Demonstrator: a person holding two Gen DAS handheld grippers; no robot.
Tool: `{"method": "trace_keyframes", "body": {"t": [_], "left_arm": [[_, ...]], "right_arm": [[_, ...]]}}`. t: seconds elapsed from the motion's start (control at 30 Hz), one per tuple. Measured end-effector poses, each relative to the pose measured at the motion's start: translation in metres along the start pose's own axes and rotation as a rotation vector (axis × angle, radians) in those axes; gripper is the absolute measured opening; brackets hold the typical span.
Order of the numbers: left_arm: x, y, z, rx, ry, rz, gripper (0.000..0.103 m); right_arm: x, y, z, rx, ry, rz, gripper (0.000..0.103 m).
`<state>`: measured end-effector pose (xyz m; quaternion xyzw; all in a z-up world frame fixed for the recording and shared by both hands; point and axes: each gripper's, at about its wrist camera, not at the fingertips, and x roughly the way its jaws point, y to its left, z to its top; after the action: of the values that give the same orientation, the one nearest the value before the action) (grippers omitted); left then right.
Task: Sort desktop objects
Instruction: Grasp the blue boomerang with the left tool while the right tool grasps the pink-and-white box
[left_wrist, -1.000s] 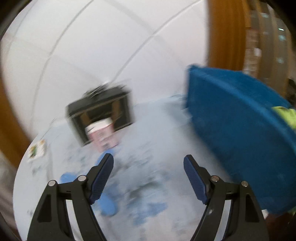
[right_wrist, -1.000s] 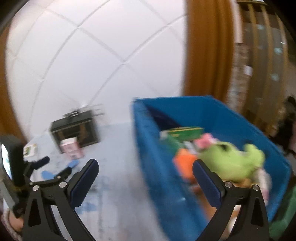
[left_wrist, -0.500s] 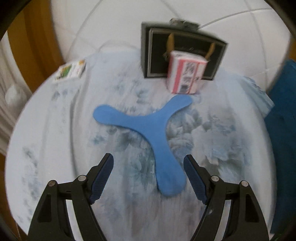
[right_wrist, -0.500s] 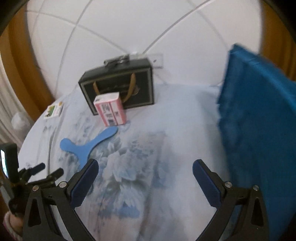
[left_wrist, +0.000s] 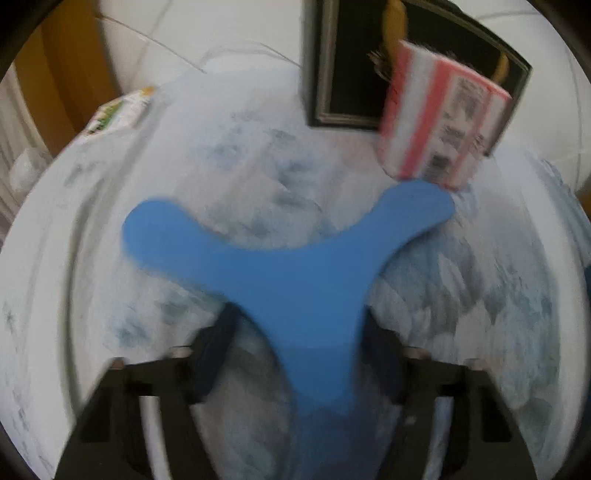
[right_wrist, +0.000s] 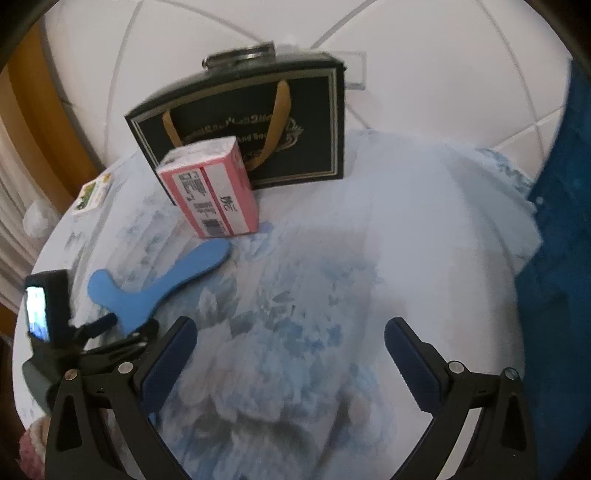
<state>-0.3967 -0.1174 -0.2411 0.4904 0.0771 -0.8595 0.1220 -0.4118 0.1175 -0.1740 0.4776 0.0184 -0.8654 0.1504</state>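
pink box (right_wrist: 212, 192), barcode label, writing unreadable

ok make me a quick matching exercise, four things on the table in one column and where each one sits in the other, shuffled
Things:
1. blue three-armed flat boomerang
2. pink and white striped carton
3. black paper gift bag with gold handles
4. small green and white card packet

Places:
A. upright at the back of the table
B. flat near the table's far left edge
C. one arm between the left hand-held gripper's closing jaws
D. just in front of the bag

Pairs: 1-C, 2-D, 3-A, 4-B
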Motion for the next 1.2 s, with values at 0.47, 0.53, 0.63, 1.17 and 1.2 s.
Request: {"method": "trace_keyframes", "body": {"t": [0.47,0.53,0.63,1.17,1.2], "left_arm": [[0.019,0.073,0.052,-0.107,-0.075,0.097,0.044],[0.028,0.075,0.057,-0.115,-0.062,0.107,0.044],[0.035,0.078,0.063,-0.129,-0.071,0.121,0.044],[-0.042,0.079,0.055,-0.102,-0.193,0.064,0.014],[-0.052,0.077,0.052,-0.094,-0.204,0.055,0.012]], "right_arm": [[0.080,0.071,0.061,-0.110,-0.038,0.107,0.103],[0.091,0.075,0.072,-0.099,-0.044,0.103,0.103],[0.104,0.082,0.084,-0.091,-0.055,0.106,0.103],[0.067,0.080,0.069,-0.099,-0.085,0.064,0.089],[0.057,0.080,0.066,-0.101,-0.092,0.068,0.089]]}}
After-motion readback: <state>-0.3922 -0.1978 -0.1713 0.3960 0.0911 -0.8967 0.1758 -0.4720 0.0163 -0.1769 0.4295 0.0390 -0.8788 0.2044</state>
